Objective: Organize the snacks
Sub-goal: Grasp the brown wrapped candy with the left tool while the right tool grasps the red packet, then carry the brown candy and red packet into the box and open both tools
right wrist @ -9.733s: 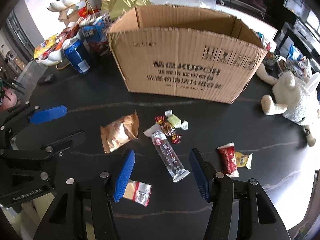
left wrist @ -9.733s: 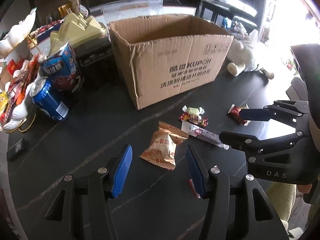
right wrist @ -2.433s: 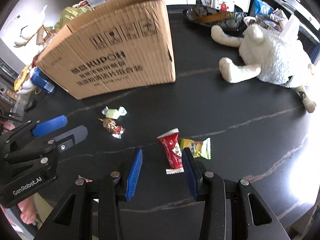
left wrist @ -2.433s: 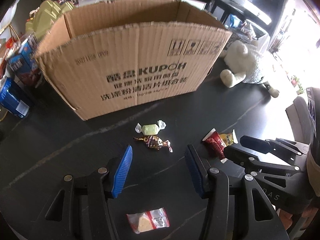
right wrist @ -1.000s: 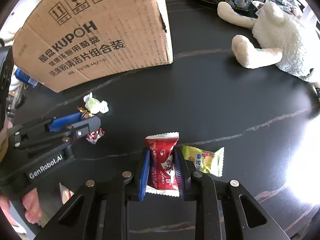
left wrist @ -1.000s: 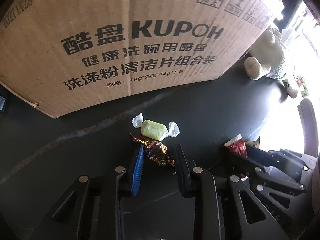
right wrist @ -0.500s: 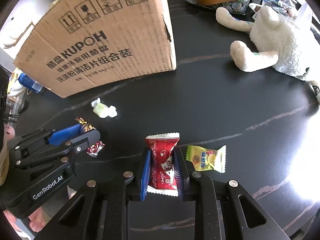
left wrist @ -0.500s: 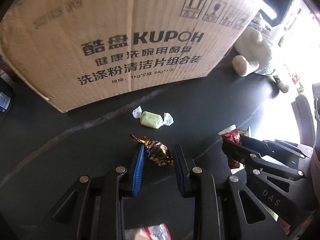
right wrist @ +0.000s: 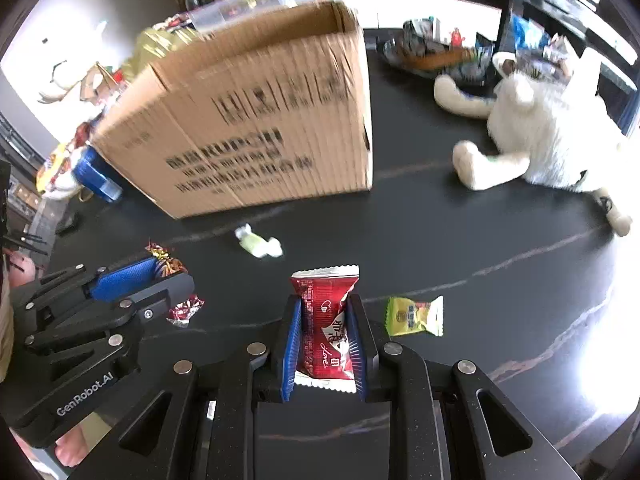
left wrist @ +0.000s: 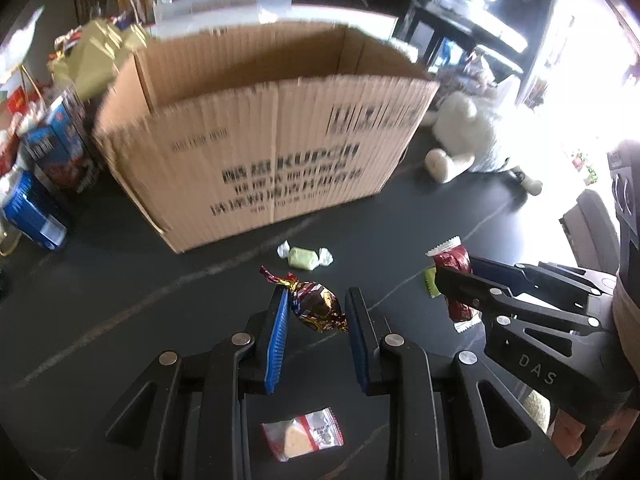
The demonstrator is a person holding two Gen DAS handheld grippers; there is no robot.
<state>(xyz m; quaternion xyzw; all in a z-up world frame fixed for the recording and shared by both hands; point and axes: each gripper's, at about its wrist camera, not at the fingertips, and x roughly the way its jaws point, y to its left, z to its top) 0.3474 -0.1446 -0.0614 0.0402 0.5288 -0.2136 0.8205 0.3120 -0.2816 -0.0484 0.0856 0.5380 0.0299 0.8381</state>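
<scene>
- Left gripper [left wrist: 316,312] pinches the foil candy [left wrist: 318,310], now lifted off the table [left wrist: 120,280].
- Right gripper [right wrist: 325,334] clamps the red packet [right wrist: 325,320], likewise raised.
- Cardboard box [left wrist: 260,148] waits at twelve o'clock; both likely drop in next.

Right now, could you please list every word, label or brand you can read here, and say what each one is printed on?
"DAS": on the right claw body.
"GenRobot.AI": on the left claw body.
"Love": on the red snack packet held by the right claw.
"KUPOH": on the cardboard box, blurred, barely legible.
The box's other lines and handling symbols are too blurred to read.
</scene>
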